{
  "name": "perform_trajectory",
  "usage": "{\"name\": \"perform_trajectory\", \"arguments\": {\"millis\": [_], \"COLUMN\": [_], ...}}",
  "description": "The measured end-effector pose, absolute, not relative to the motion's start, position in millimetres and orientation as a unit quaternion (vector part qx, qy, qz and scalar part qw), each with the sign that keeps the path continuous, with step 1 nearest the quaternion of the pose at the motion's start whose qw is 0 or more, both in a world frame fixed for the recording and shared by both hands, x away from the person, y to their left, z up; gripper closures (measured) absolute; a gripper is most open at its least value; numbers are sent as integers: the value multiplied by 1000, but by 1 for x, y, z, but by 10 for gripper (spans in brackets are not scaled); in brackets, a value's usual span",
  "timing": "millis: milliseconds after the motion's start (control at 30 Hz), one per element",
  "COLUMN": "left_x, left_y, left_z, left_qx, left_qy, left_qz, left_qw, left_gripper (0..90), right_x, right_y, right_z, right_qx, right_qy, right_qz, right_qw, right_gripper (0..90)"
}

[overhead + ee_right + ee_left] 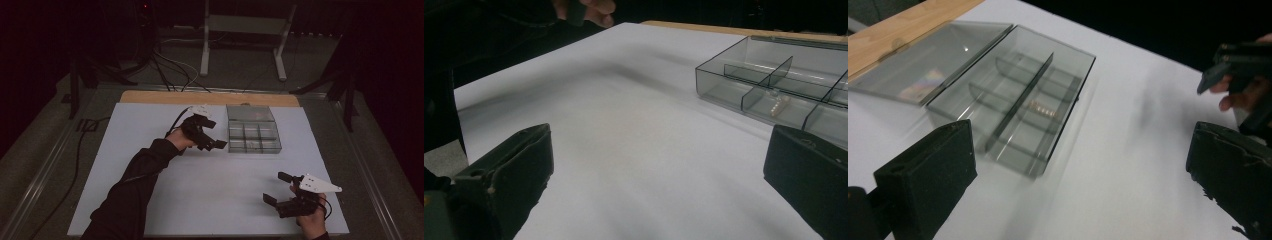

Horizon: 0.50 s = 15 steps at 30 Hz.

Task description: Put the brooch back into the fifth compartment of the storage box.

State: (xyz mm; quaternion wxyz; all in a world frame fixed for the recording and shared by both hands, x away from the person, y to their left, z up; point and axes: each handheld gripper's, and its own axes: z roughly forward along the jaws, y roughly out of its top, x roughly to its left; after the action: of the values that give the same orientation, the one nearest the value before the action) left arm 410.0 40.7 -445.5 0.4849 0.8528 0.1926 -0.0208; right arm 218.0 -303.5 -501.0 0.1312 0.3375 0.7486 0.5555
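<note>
Hovering just left of the clear compartment box, left tool gaping wide, gripping nothing. Sitting at the far middle of the white table, box lying open, lid folded back flat, a small pale beaded piece resting in one compartment. Waiting near the front right edge, right tool spread wide, carrying nothing.

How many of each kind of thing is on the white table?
Grippers: 2, left gripper and right gripper
Clear compartment box with open lid: 1
Small pale beaded piece inside the box: 1
Total: 4
</note>
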Motion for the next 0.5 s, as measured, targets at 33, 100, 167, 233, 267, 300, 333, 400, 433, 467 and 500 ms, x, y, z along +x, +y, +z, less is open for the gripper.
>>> {"name": "perform_trajectory", "arguments": {"millis": [33,100,167,233,267,300,333,400,433,467,500], "left_x": [409,406,404,401,399,397,395,391,390,387,385], "left_y": [45,53,62,70,74,78,82,89,94,98,103], "left_z": [-446,-447,-448,-450,-451,-451,-452,-453,-453,-453,-454], "left_qx": [853,852,851,850,850,850,849,848,847,844,843], "left_qy": [194,197,201,205,207,207,209,213,216,219,221], "left_qz": [-19,-16,-12,-11,-10,-9,-7,-3,-1,-1,3], "left_qw": [485,484,484,486,484,484,486,484,486,489,490], "left_gripper": [10,10,10,10,10,10,10,10,10,10,10], "right_x": [218,218,218,218,218,218,218,218,218,218,218], "right_y": [-304,-304,-304,-304,-303,-303,-303,-303,-303,-303,-303], "right_z": [-501,-501,-501,-501,-501,-501,-501,-501,-501,-501,-501], "right_qx": [337,338,339,339,339,339,339,339,340,340,340], "right_qy": [749,749,748,747,747,747,748,748,748,749,749], "right_qz": [555,555,555,556,556,556,556,554,555,554,554], "right_qw": [131,132,132,131,132,131,131,132,132,132,132], "right_gripper": [0,0,0,0,0,0,0,0,0,0,0]}}
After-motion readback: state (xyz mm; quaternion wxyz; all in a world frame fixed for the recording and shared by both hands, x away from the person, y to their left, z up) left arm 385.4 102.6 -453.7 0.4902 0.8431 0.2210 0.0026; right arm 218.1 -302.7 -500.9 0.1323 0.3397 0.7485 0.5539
